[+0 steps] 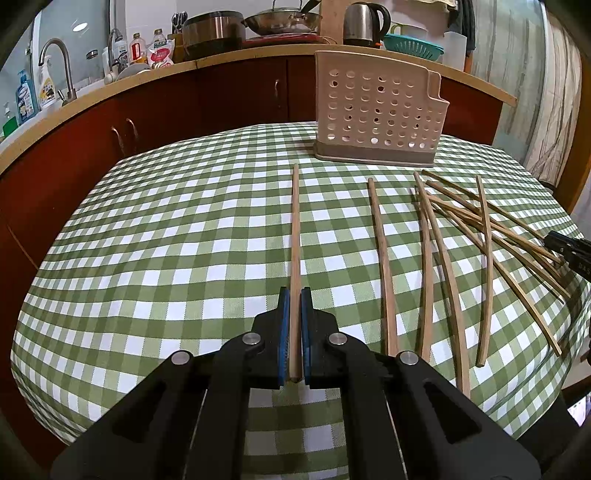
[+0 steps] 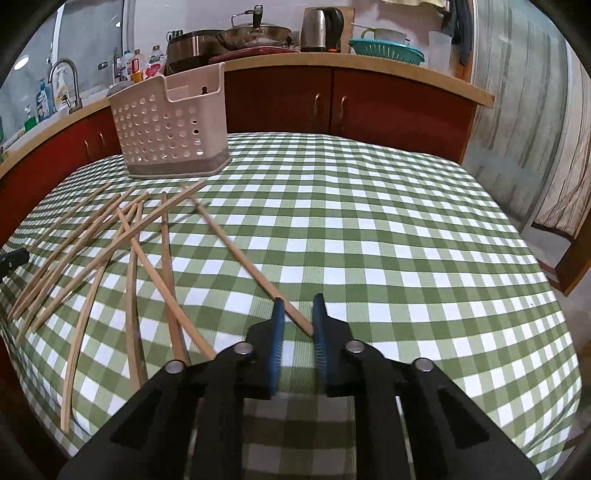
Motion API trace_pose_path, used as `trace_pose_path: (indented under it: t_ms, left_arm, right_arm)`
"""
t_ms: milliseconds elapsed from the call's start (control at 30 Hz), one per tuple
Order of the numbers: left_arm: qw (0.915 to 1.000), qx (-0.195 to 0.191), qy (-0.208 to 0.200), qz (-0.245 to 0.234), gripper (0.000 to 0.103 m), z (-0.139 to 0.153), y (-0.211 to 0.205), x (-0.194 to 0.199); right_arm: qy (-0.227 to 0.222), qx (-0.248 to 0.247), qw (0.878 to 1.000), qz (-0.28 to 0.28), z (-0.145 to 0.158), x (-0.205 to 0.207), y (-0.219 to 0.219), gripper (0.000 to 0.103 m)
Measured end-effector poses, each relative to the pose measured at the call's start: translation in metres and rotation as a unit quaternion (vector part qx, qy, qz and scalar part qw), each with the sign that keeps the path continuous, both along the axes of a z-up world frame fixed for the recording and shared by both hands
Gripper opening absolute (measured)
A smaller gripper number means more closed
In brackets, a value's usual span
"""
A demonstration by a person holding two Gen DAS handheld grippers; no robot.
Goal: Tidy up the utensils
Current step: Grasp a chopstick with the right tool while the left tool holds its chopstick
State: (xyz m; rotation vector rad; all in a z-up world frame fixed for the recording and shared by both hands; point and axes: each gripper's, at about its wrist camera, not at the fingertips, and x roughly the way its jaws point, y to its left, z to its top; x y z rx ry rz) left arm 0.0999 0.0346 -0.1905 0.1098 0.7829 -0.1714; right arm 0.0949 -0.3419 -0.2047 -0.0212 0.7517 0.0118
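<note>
My left gripper (image 1: 294,295) is shut on one wooden chopstick (image 1: 295,236) that points away toward the beige perforated utensil holder (image 1: 376,110) at the far side of the table. Several loose chopsticks (image 1: 454,236) lie fanned out to its right. My right gripper (image 2: 298,304) is open, its jaws on either side of the near end of a long chopstick (image 2: 236,251) lying diagonally on the cloth. The chopstick pile (image 2: 110,251) lies to its left, and the holder (image 2: 170,129) stands at the far left. The right gripper's tip shows in the left wrist view (image 1: 569,251).
The table carries a green and white checked cloth (image 2: 388,240). Behind it runs a kitchen counter (image 1: 221,62) with red cabinets, a tap, bottles, pots, a kettle (image 1: 364,24) and a teal colander. A curtain hangs at the right.
</note>
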Motion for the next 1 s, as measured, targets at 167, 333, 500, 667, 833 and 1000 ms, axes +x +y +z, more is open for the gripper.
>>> trace_pose_path:
  t_ms: [167,333,500,667,833,1000]
  left_arm:
    - [1.0000,-0.001,0.000,0.001,0.006,0.000,0.000,0.000]
    - [1.0000,-0.004,0.001,0.004,0.006,0.000,0.000,-0.003]
    - [1.0000,-0.005,0.002,0.005,0.006,0.000,0.000,-0.006]
    - [1.0000,-0.005,-0.003,0.006,0.006,0.004,-0.001,-0.011]
    - [0.9999,-0.005,-0.009,0.009,0.006,0.008,-0.001,-0.014]
    - [0.9999,-0.005,-0.010,0.011,0.006,0.009,-0.002,-0.017]
  right_arm:
    - [-0.009,-0.014,1.000,0.010,0.000,-0.007,0.003,0.012]
    - [-0.014,-0.022,0.999,0.036,-0.001,-0.005,0.003,0.014]
    - [-0.007,-0.019,0.998,0.060,-0.001,0.003,0.001,0.015]
    - [-0.002,-0.019,0.997,0.068,0.002,-0.006,0.004,0.010]
    - [-0.009,-0.017,0.998,0.054,-0.002,-0.026,0.004,0.010]
    - [-0.019,-0.004,0.999,0.042,-0.004,-0.028,-0.001,0.013]
